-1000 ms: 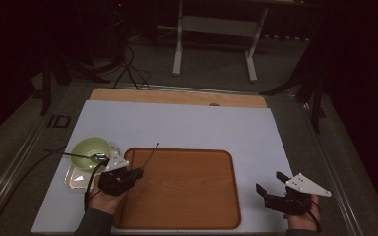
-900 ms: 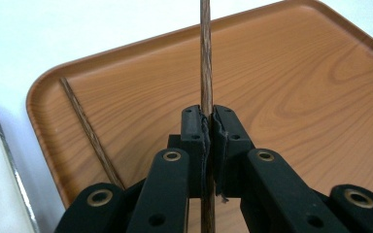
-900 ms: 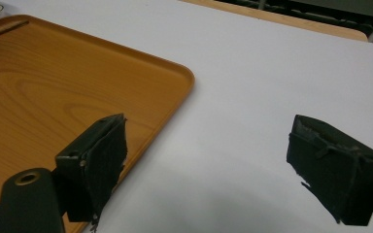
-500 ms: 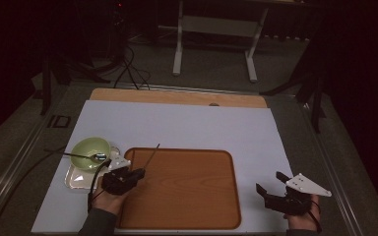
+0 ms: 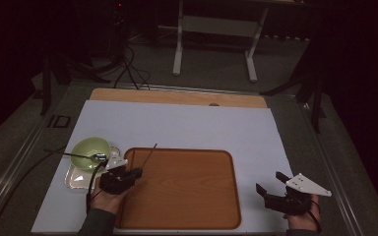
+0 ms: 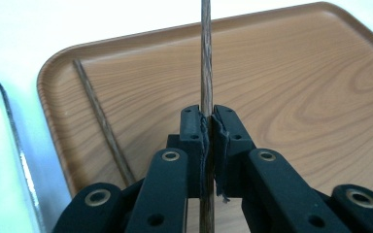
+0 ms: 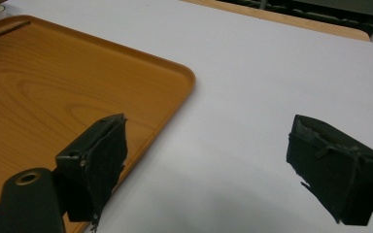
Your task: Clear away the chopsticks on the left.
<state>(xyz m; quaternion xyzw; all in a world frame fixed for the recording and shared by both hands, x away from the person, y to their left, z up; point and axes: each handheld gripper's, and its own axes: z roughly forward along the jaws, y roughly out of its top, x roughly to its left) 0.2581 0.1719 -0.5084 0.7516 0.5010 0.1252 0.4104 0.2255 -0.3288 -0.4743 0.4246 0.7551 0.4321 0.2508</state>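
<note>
My left gripper (image 5: 133, 173) (image 6: 208, 121) is shut on a dark wooden chopstick (image 6: 206, 58) (image 5: 149, 155), holding it over the left part of the wooden tray (image 5: 187, 189) (image 6: 291, 97) (image 7: 39, 87). A second chopstick (image 6: 99, 121) lies flat in the tray along its left rim. A green bowl (image 5: 89, 153) with a metal spoon (image 5: 86, 157) in it stands on a small metal dish (image 5: 76, 179) (image 6: 14, 160) left of the tray. My right gripper (image 5: 270, 184) (image 7: 209, 165) rests open on the white mat, right of the tray, with nothing between its jaws.
The white mat (image 5: 187, 128) (image 7: 281, 87) covers most of the wooden table (image 5: 177, 97). A cable (image 5: 44, 152) trails off the left side. Table legs (image 5: 177, 49) and stands are on the floor beyond the far edge.
</note>
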